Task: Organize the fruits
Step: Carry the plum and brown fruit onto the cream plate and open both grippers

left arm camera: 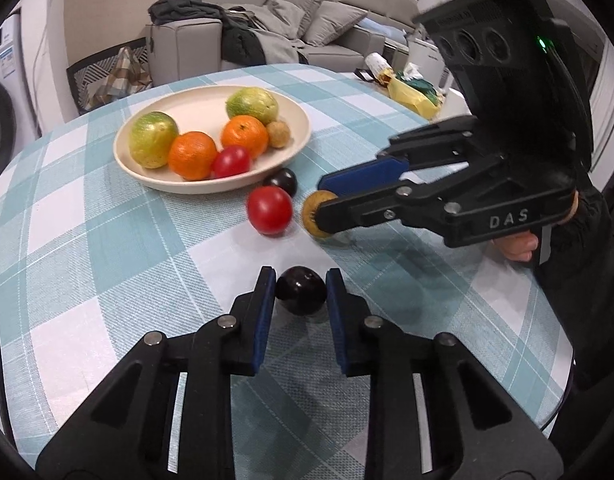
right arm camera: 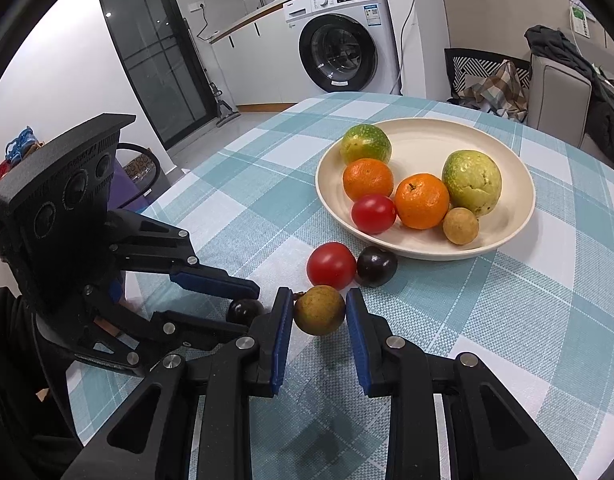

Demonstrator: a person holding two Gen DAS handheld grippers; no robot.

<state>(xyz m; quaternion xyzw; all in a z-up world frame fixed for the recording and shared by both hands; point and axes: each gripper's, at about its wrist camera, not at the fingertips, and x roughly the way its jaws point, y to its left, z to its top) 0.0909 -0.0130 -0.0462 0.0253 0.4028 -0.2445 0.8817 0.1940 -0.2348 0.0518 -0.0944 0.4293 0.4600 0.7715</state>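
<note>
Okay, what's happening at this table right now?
A person is sorting fruit into a bowl with two hand-held tools. The left tool straddles a dark plum; the right tool straddles a small brown fruit. A tomato and another plum wait beside the bowl.

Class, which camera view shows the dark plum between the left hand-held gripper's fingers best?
The left wrist view: the dark plum sits centred and unobstructed between the left hand-held gripper fingers. In the right wrist view only a sliver of it shows, mostly hidden behind the gripper fingers.
</note>
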